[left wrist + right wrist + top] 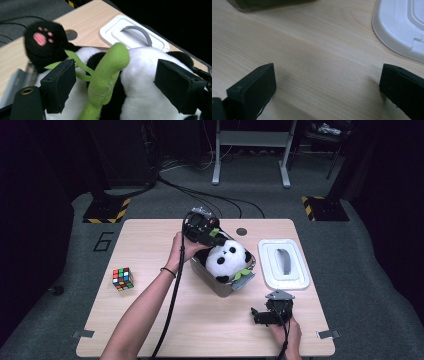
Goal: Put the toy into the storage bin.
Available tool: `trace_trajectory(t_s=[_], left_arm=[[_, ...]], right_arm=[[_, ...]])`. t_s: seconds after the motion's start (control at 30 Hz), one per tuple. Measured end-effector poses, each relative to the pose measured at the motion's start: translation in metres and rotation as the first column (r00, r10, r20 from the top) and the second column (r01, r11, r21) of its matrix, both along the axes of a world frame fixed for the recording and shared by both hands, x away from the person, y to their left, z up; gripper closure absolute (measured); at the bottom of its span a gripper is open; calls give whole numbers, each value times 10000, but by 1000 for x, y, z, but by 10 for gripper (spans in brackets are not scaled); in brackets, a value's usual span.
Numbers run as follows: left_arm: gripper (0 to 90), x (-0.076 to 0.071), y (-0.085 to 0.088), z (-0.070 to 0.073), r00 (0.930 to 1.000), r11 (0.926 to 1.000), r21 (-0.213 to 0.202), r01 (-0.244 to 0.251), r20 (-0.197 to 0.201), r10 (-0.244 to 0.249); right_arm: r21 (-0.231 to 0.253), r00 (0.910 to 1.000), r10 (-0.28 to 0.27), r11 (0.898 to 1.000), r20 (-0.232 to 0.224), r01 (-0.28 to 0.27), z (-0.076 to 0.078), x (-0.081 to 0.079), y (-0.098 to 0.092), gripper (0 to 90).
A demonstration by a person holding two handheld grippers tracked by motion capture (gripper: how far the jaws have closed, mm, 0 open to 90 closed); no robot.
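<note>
High view: the panda toy [227, 261] sits in the grey bin [223, 287] at centre frame. The left gripper [216, 236] hangs over it, jaws released around the green stem [105, 75] without pressing. The placing step looks finished. Next likely calls for lifting clear and fetching the white lid [283, 263] at right; the right gripper [256, 314], jaws spread and empty, waits lower right.

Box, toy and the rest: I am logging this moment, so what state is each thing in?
Box: open, lid off, panda inside.
Lid: flat on the table, right of the box, handle up.
Panda: in the box, sticking out above its rim.
Green stalk: between the left jaws, not pressed.
Cube: scrambled, left on the table.
Left gripper: open over the panda.
Right gripper: open, nothing in it.
</note>
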State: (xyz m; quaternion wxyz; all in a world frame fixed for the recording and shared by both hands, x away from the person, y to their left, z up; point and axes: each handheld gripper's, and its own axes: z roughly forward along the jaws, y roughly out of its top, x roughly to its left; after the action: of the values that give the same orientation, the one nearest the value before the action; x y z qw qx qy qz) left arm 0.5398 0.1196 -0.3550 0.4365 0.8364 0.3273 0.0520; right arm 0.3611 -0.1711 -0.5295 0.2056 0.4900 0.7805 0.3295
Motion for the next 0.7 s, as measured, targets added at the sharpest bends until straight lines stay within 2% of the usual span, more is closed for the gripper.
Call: trace_trajectory(t_s=[0.07,0.13,0.17,0.2,0.27,0.33,0.5,0.57,0.6,0.7], left_arm=[[214,2,-4,-11,9993,10000,48,70,-369,-69],[249,2,-5,-14,9988,9996,200,193,-445,-184],[256,2,-8,-19,9984,9982,503,312,-489,-287],[265,2,-8,-22,9980,9979,543,353,-536,-324],[274,3,-8,-23,9977,9981,483,374,-582,-345],[277,1,-6,-21,9986,9996,168,239,-481,-231],[325,-3,-1,-18,9994,9999,90,131,-328,-127],[396,-3,0,-20,9996,9998,171,57,-272,-52],[419,-3,2,-22,9996,10000,27,58,-273,-57],[505,-3,5,-26,9996,10000,14,-84,-259,85]], right_arm=[[22,10000,0,10000,2,0,0,0,0,0],[-12,10000,-4,10000,9,4,0,0,0,0],[30,10000,10,10000,-51,-10,0,0,0,0],[7,10000,36,10000,-18,-36,0,0,0,0],[33,10000,20,10000,-23,-20,0,0,0,0],[54,10000,12,10000,-29,-12,0,0,1,0],[56,10000,3,10000,-21,-3,0,0,1,0],[46,10000,16,10000,-10,-16,0,0,1,0],[46,10000,19,10000,-13,-19,0,0,1,0],[46,10000,6,10000,-4,-6,0,0,1,0]])
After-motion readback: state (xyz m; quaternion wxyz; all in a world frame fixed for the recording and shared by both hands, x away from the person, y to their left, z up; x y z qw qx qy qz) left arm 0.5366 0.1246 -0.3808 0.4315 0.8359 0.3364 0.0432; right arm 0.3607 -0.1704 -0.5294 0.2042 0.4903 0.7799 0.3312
